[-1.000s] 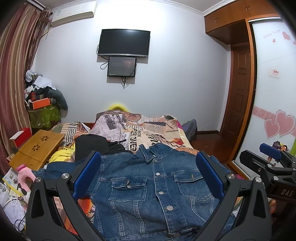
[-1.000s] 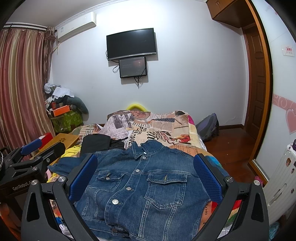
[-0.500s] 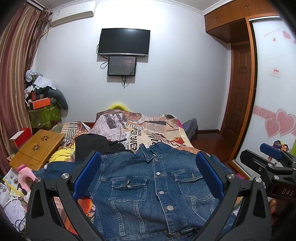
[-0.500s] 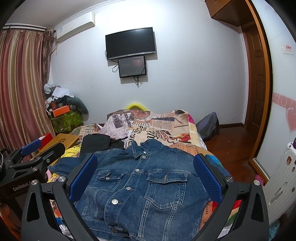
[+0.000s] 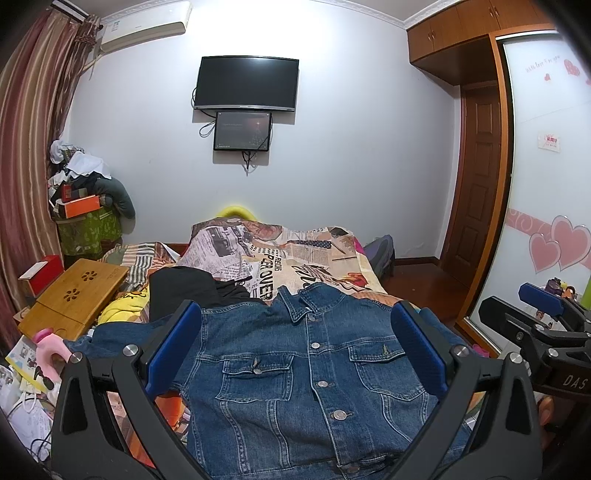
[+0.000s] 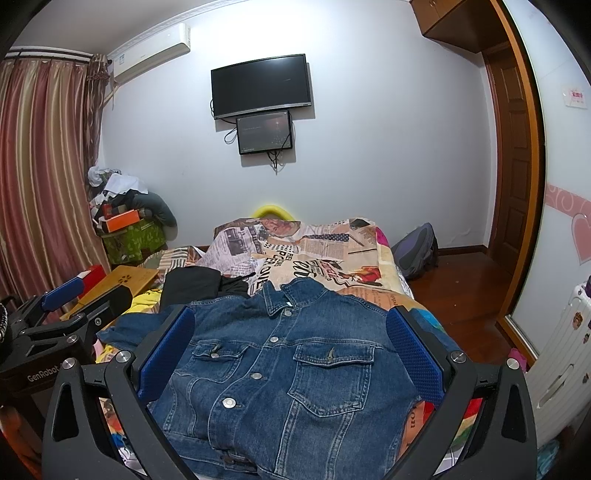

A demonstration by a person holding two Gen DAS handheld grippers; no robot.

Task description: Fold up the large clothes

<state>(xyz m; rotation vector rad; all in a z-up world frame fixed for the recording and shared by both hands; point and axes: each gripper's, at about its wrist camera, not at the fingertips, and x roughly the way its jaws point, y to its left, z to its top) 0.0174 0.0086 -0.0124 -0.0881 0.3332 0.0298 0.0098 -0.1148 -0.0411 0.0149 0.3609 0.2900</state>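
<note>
1. One blue denim jacket point(image 5: 303, 373) lies front-up on the bed point(image 5: 332, 258), collar toward the far wall, buttoned down the middle.
2. Two chest pockets show on the jacket, each with one flap button; four placket buttons can be counted in the left wrist view.
3. One sleeve spreads out to the left; the other sleeve is mostly hidden behind the blue pad on the right.
4. The left tongs point(image 5: 295, 347) hover above the jacket with their two blue pads spread wide apart, holding nothing.
5. The right tongs point(image 6: 290, 347) hover over the same jacket, likewise spread wide and empty.
6. In the left wrist view, the right tongs appear at the right edge; in the right wrist view, the left tongs appear at the left edge, and their spread cannot be judged from there.
7. One black garment point(image 5: 184, 291) lies bunched just beyond the jacket's left shoulder, and one yellow cloth point(image 5: 122, 306) sits left of it.
8. The bed carries one newspaper-print cover point(image 5: 273, 254).
9. One wooden lap desk point(image 5: 74, 295) rests at the bed's left side, with one red box point(image 5: 40, 273) beside it.
10. Two dark screens hang on the wall: one television point(image 5: 246, 84) and one smaller monitor point(image 5: 242, 131) directly beneath.
11. One air conditioner point(image 5: 144, 24) is mounted near the striped curtain point(image 5: 26, 147).
12. One backpack point(image 6: 417, 251) leans on the floor at the bed's right.
</note>
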